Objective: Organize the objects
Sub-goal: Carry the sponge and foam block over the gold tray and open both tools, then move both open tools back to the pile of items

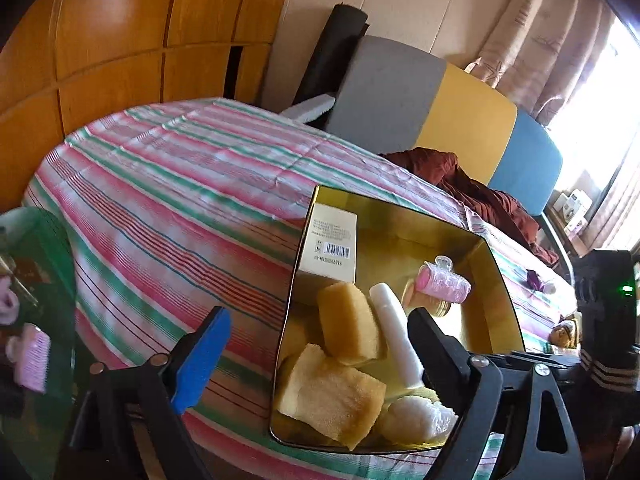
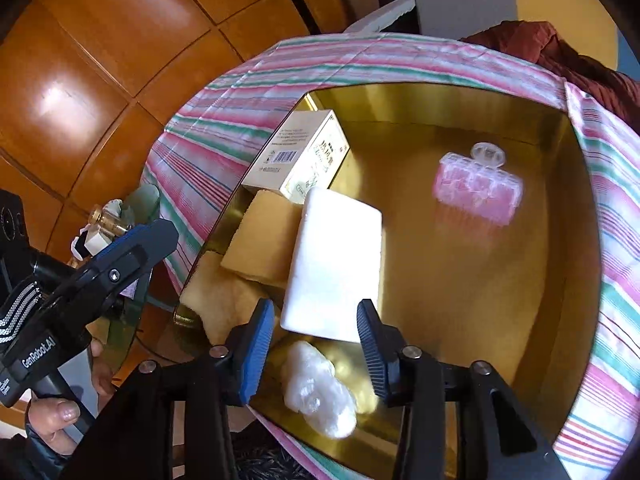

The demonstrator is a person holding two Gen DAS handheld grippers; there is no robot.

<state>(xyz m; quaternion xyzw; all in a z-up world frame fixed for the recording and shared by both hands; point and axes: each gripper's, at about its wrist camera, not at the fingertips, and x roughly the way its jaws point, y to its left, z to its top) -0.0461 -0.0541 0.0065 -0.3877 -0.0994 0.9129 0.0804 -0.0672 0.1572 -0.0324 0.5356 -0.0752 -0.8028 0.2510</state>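
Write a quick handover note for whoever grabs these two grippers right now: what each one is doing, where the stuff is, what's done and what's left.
Left gripper: open, empty, at the gold box's near-left edge.
Right gripper: fingers apart over the box, not pressing on the white block beyond them.
In the box: white block, carton, three yellow sponges, crumpled white wrap, pink hair roller clip.
Left: another pink roller clip and small items on the green glass table.

"GenRobot.AI" stands in white on the black handheld left gripper [image 2: 132, 248], left of the cream barcoded cardboard box [image 2: 298, 158]
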